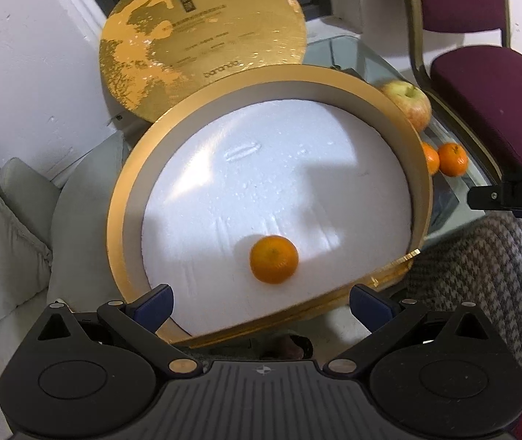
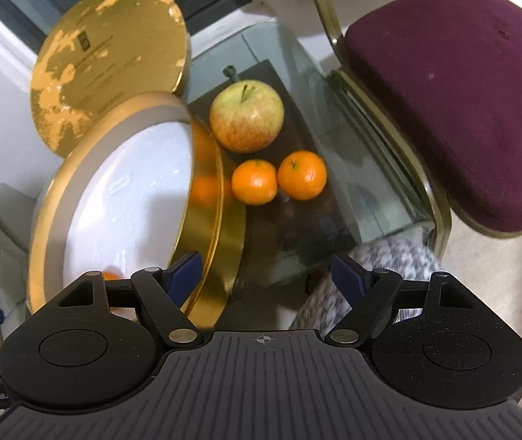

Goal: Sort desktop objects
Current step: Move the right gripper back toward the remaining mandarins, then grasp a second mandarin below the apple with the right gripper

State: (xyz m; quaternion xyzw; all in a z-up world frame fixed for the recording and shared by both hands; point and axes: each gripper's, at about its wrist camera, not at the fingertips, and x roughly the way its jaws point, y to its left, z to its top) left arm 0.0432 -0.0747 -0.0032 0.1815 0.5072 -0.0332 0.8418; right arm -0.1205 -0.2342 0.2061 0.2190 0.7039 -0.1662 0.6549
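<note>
A: Near end first. Left gripper [image 1: 261,302] has its fingers spread wide with nothing between them, hanging over the near rim of the round gold box [image 1: 121,198]. Right gripper [image 2: 265,269] is the same: spread, nothing held, over the glass table [image 2: 352,198] edge beside the box.

B: Where's the fruit?

A: One mandarin [image 1: 274,259] sits in the box on the white foam liner [image 1: 268,168], near the front. Two more mandarins [image 2: 278,180] are out on the glass just beside the box wall, touching each other. The apple [image 2: 246,115] stands behind them, stem up. The gold lid [image 1: 202,33] leans at the back, its foil flaking.

B: How will they handle?

A: I'd judge the mandarins light, round, with soft dimpled peel. They'll roll, so take one across its middle with a gentle squeeze. The apple looks heavier, firm and smooth-skinned, so likely slippery. It's also wide, so the fingers need to be near full spread at its widest part.

B: And the box?

A: It looks like a stiff card ring with a glossy gold wall that mirrors a mandarin. The foam is dented and looks soft, so set fruit down, don't drop it. The box sits tilted in both views, so the mandarin may drift.

B: What's beyond that?

A: A maroon chair [image 2: 455,102] past the table.
</note>
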